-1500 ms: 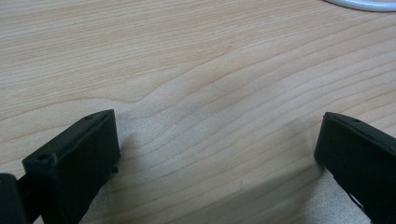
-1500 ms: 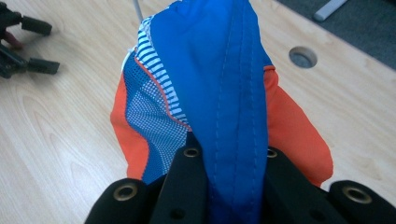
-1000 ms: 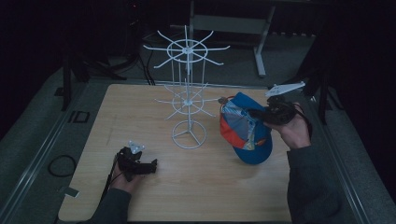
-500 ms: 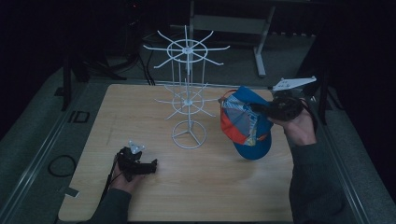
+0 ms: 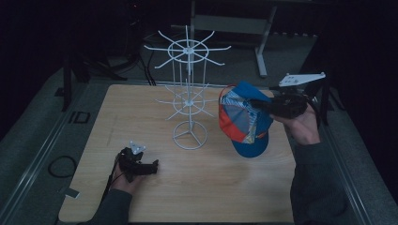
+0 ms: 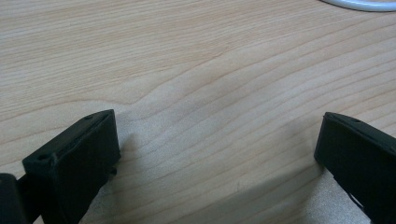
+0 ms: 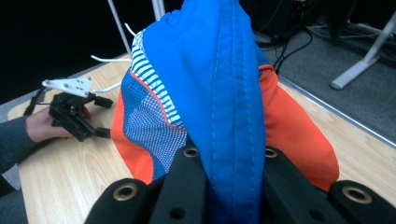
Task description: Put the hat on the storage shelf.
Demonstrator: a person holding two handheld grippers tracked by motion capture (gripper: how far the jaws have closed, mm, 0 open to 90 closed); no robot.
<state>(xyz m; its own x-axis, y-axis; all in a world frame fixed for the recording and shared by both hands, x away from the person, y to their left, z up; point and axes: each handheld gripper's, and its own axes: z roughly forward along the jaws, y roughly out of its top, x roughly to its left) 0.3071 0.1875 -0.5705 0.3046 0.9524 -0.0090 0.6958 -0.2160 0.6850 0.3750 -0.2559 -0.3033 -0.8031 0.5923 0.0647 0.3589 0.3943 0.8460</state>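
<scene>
Jaws of your right gripper [image 5: 261, 106] are pinched tight on a fold of blue fabric at the top of the cap [image 5: 244, 121], and your right gripper view shows the cloth bunched between them with no gap. Your left gripper [image 5: 149, 168] rests on the counter [image 5: 141, 108] near its near-left corner, jaws spread wide with nothing but bare wood between them.

You hold the cap in the air above the right side of the counter, just right of the white wire rack [image 5: 188, 93] and close to its lower ring of arms. It hangs mostly on edge: its long axis runs from the pinched blue top steeply down to the blue brim, which points toward the counter's near edge. The orange and mesh hollow faces left, at the rack.

What could go wrong, as I judge it: your grip is on soft cloth alone, so the cap may swing or slide out if you move sharply. The rack's thin arms sit right beside the mesh and could snag it, or a push from the cap could tip or turn the light stand. Your left gripper is well away and cannot steady the base.
</scene>
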